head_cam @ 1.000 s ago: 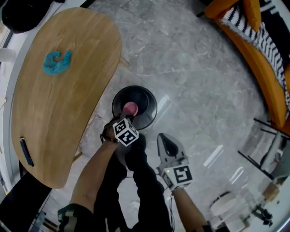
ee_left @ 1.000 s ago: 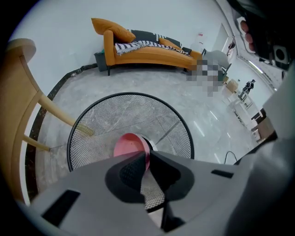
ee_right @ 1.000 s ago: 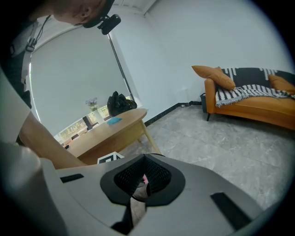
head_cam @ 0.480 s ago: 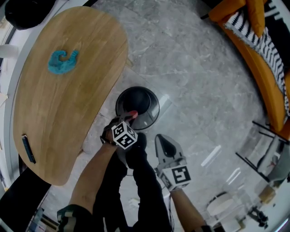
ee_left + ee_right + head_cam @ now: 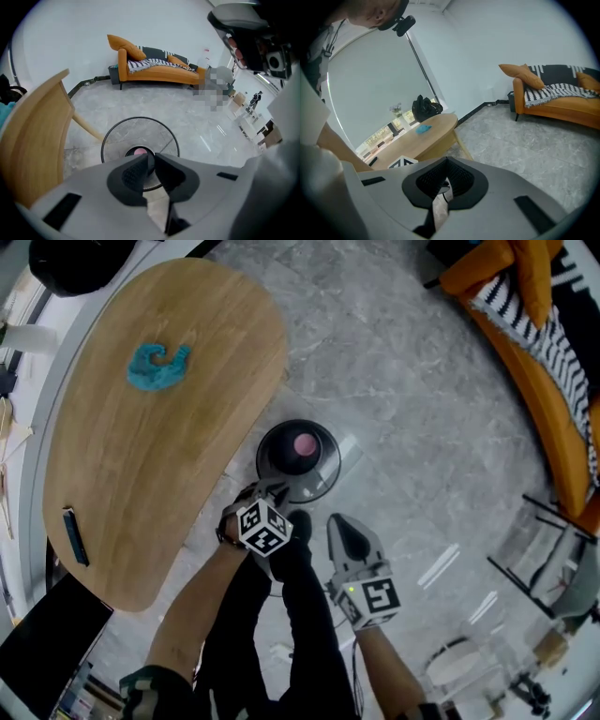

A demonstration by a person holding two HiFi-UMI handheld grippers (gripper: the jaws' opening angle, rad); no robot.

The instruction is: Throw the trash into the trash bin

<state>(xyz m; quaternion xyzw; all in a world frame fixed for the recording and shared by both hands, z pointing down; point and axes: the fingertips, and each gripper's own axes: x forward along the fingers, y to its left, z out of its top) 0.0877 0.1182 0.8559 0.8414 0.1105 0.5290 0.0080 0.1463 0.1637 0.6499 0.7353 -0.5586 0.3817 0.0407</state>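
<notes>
Head view: left tongs point(image 5: 272, 489) are opening slightly, empty, over the trash bin point(image 5: 266, 448), pink trash point(image 5: 304, 442) seemingly lying inside, right tongs point(image 5: 341, 524) pinched together; best lifting straight clear of the rim.

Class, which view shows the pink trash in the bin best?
The head view: it looks straight down into the bin, so the whole pink trash shows. The left gripper view catches only its upper part; the right gripper view shows none.
</notes>
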